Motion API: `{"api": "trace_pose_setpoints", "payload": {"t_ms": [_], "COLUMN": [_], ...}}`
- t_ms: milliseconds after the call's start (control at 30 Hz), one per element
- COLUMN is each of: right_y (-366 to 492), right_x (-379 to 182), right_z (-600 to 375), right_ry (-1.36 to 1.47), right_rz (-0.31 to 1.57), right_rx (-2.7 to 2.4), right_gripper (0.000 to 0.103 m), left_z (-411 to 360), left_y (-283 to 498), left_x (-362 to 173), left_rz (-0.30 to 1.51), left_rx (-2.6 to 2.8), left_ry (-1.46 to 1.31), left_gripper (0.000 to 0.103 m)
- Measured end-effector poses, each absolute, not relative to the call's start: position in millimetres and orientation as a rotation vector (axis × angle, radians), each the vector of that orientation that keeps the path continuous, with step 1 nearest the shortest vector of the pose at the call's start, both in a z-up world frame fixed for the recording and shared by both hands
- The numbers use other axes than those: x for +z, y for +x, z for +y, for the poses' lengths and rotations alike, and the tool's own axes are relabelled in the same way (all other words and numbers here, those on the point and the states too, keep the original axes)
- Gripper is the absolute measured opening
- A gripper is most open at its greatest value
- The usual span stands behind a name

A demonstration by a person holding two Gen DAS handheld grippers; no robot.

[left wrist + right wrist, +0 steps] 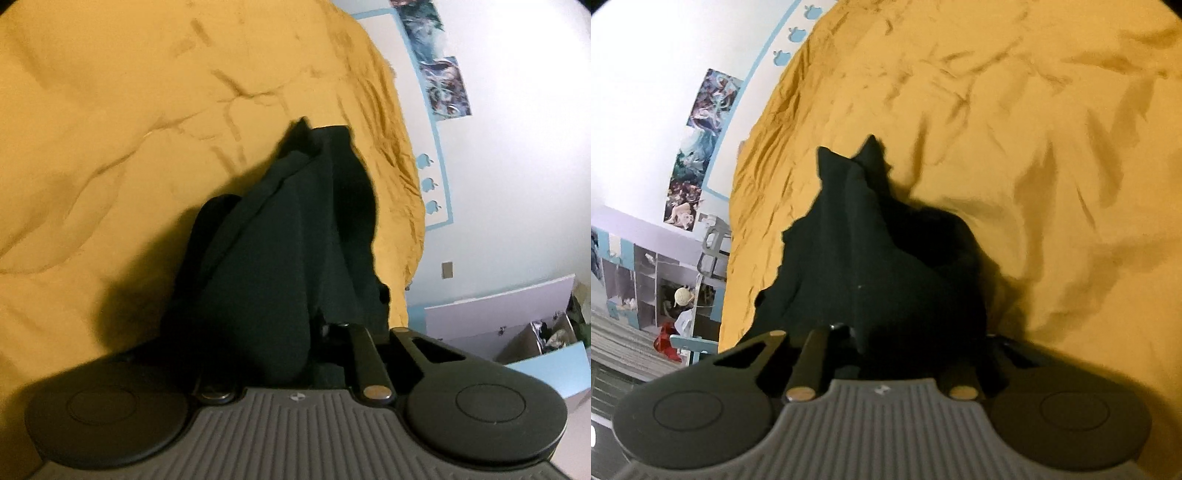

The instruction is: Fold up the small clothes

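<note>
A small black garment (280, 258) hangs bunched from my left gripper (314, 332), which is shut on its near edge; the cloth drapes over the fingers and hides them. The same black garment (879, 266) fills the middle of the right wrist view, and my right gripper (882, 343) is shut on it, fingers buried in the folds. The far end of the cloth trails down toward the mustard-yellow bedspread (129, 129), which also shows in the right wrist view (1034, 147). The garment is lifted between both grippers.
The wrinkled yellow bedspread covers the whole bed. A white wall with posters (443, 85) and a blue border runs along the bed's edge. Shelves and clutter (646, 288) stand beyond the bed on the floor side; an open drawer unit (517, 321) is nearby.
</note>
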State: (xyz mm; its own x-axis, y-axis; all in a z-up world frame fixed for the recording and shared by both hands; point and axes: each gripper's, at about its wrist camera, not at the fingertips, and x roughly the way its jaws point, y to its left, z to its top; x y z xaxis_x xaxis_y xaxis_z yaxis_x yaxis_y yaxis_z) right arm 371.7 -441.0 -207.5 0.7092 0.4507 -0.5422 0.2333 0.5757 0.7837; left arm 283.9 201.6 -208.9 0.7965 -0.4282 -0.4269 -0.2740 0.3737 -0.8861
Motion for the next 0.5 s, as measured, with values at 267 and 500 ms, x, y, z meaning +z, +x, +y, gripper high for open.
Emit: {"api": "trace_pose_setpoints", "payload": {"t_ms": [267,500], "right_y": [354,288], "right_x": [-142,-123], "right_z": [-439,-451], "right_ry": [0.951,0.977], "right_rz": [0.752,0.784], "right_rx": [0.222,0.217], "right_gripper": [0.008,0.008], "left_z": [206,199], "left_y": [272,207], "left_x": [-134,-116], "left_rz": [0.626,0.651], "left_rx": [-0.246,-0.291], "left_ry": [-1.110,-1.103], "left_gripper": [0.004,0.004]}}
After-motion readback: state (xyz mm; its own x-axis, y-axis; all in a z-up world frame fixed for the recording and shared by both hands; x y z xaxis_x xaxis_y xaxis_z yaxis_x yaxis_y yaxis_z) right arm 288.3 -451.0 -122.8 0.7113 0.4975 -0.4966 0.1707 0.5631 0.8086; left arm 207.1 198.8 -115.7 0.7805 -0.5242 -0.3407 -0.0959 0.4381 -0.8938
